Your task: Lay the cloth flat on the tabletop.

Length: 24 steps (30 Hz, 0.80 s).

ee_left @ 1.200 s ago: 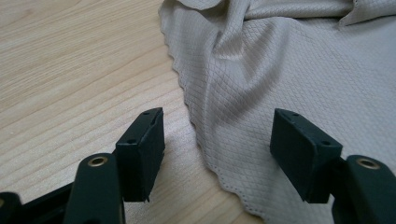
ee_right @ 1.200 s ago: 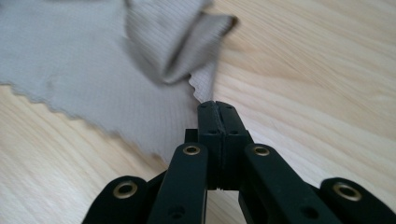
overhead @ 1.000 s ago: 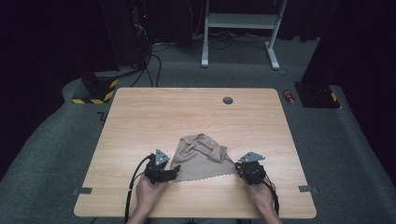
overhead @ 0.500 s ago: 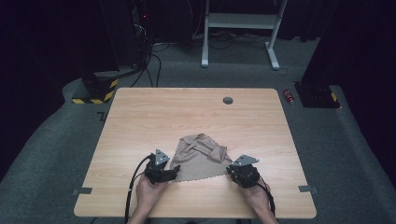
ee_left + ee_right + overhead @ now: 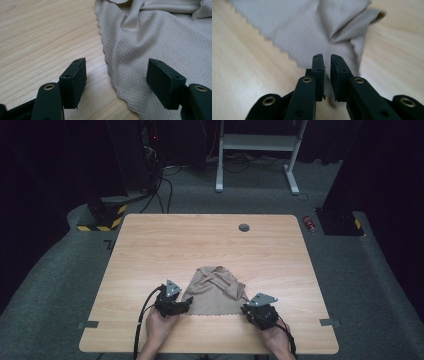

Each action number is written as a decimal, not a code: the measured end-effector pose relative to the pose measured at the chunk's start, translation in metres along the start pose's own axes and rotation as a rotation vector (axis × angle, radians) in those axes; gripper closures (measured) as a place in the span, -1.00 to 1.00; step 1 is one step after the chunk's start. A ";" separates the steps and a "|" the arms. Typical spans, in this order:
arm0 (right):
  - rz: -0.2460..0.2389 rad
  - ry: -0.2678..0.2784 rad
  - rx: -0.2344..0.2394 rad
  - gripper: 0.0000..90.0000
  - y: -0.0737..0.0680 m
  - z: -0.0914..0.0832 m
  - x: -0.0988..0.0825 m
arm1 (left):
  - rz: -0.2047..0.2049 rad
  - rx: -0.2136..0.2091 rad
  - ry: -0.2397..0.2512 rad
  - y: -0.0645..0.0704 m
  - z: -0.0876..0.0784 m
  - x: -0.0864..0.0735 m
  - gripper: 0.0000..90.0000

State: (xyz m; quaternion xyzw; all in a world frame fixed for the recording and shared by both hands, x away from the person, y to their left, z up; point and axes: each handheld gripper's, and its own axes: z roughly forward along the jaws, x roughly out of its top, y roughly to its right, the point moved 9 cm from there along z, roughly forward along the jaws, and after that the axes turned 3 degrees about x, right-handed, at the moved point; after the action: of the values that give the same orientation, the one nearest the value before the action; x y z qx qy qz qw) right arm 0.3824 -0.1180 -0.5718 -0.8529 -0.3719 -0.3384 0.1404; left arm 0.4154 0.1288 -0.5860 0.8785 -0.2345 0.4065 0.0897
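beige cloth [image 5: 216,291] crumpled on table [image 5: 150,250]. left gripper [image 5: 117,80] jaws wide apart straddling cloth edge; right gripper [image 5: 327,75] jaws nearly together, pinching cloth corner.

Right gripper [image 5: 248,310] closer to cloth [image 5: 216,291]

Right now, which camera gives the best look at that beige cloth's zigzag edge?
The left gripper view: the cloth lies sharp and close, its scalloped edge and diamond weave plain. The right gripper view shows it blurred. The high view shows its whole crumpled shape, edge tiny.
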 end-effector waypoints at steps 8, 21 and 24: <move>-0.004 0.013 -0.039 0.29 0.007 0.026 0.040 | 0.000 0.000 0.000 0.000 0.000 0.000 -0.27; -0.010 -0.017 -0.111 0.93 0.035 0.024 0.058 | 0.000 0.000 -0.001 0.000 0.000 0.000 -0.27; -0.004 -0.013 -0.150 0.93 0.051 0.019 0.065 | 0.000 0.000 -0.001 0.000 0.000 0.000 -0.27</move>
State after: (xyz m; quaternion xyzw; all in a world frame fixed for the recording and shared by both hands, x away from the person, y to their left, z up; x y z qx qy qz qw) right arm 0.4608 -0.1081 -0.5410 -0.8624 -0.3482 -0.3601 0.0732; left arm 0.4154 0.1290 -0.5860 0.8786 -0.2346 0.4061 0.0896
